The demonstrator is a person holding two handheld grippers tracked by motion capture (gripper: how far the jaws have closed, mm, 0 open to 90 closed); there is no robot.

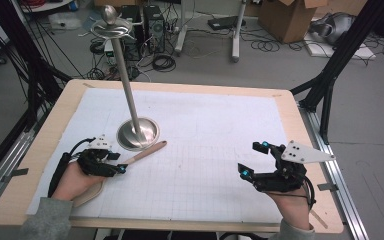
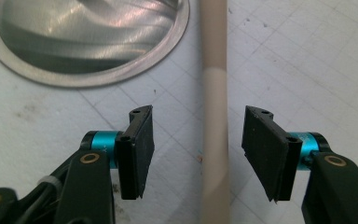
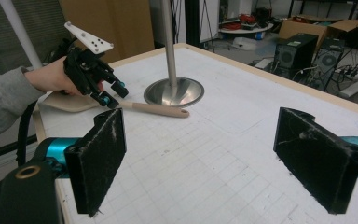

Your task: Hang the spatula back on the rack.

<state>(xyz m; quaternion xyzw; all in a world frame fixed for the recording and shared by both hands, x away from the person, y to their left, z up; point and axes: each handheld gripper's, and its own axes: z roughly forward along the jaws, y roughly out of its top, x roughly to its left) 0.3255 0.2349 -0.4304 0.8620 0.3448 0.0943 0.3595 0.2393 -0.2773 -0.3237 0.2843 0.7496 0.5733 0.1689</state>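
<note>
Now, at lower left of the high view:
Spoon [image 1: 142, 152]: pale wooden, flat on the gridded mat [image 1: 205, 150]; handle end just beside the steel stand [image 1: 137, 133], bowl end under the left hand [image 1: 72, 180].
Left gripper [image 2: 198, 149]: half open, astride the spoon handle; handle running up the middle of the left gripper view, a gap showing on each side, pads [image 2: 142, 149] not yet pressing. Nothing held.
Right gripper [image 1: 252, 160]: wide open and empty, at lower right of the high view, well apart from the spoon.
Step in hand: judged to be a pinch on the handle for a lift.
Doing it well: handle kept centred between the pads so both meet it together; jaws square to the handle, low enough for full pad contact; closing finished before any lift; tip kept off the stand base when raised.
Risk: off-centre closing likely to roll or skid the thin round handle on the mat.
Left hand pose: forearm in from the bottom edge, wrist tipped forward, gripper angled down at the mat.
Right hand pose: resting low near the table edge, jaws aimed across the mat toward the stand.
</note>
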